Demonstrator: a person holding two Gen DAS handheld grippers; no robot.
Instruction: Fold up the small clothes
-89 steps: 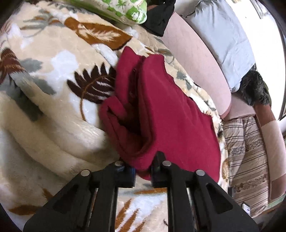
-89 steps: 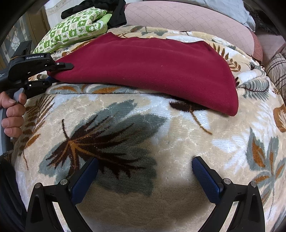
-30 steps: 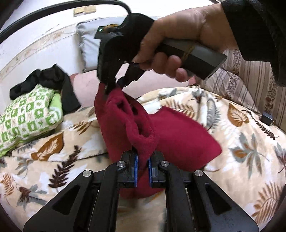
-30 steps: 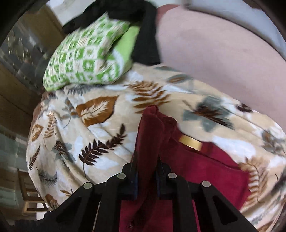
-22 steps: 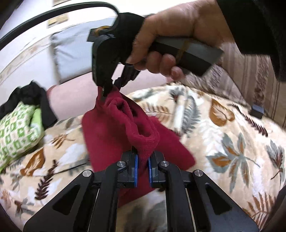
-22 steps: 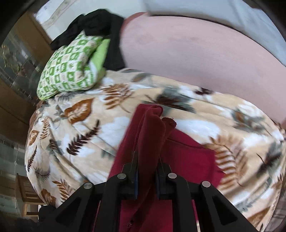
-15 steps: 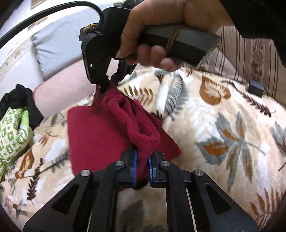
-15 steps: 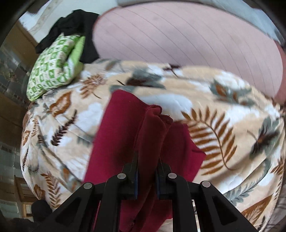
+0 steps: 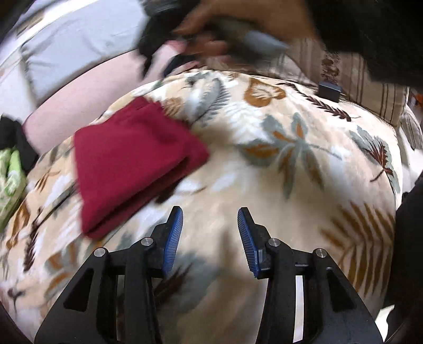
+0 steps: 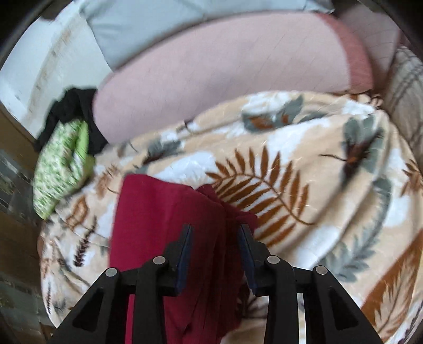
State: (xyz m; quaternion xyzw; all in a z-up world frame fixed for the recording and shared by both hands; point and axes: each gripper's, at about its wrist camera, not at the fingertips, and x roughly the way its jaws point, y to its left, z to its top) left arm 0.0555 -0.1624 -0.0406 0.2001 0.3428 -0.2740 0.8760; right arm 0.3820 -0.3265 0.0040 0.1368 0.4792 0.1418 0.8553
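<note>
A dark red garment (image 9: 127, 161) lies folded on the leaf-patterned blanket (image 9: 290, 164), left of centre in the left wrist view. My left gripper (image 9: 210, 238) is open and empty, below and to the right of the garment. In the right wrist view the garment (image 10: 164, 225) lies under and between the fingers of my right gripper (image 10: 215, 256), which is open just above it. The right gripper with the hand on it (image 9: 211, 31) shows blurred at the top of the left wrist view.
A green patterned cushion (image 10: 60, 166) and black clothing (image 10: 76, 111) lie at the blanket's left edge. A pink bolster (image 10: 224, 71) and a grey pillow (image 10: 185, 23) run along the back. A striped cushion (image 9: 370, 76) and a small dark box (image 9: 329, 91) are at the right.
Both grippers held the red garment up off the blanket. Now both have opened and let it go, and it lies folded on the blanket. The left gripper has drawn back from it.
</note>
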